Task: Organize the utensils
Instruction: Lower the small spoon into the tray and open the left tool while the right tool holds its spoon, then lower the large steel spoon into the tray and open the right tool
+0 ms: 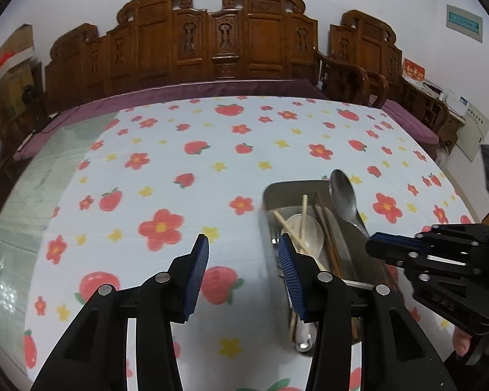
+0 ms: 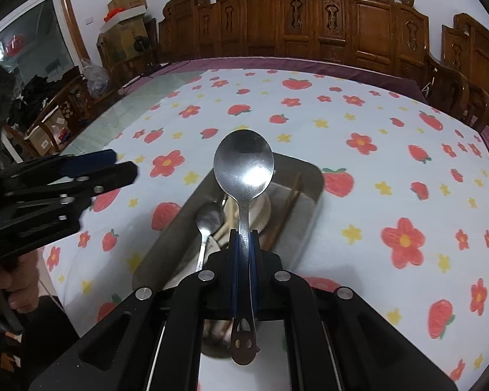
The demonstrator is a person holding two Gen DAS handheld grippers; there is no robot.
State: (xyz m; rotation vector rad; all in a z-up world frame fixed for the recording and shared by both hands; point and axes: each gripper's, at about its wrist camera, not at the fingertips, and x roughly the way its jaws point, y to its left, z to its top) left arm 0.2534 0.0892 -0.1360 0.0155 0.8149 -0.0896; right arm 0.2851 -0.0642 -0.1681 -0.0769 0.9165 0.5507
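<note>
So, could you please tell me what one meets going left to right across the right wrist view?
Left gripper → small spoon → big spoon, held in the right gripper → dark chopsticks → tray's right rim.

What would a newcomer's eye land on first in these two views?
First, the big metal spoon, clamped by its handle in the right tongs, bowl raised above the metal tray of utensils. Next, the flower-and-strawberry tablecloth, and the left tongs, open and empty beside the tray.
</note>
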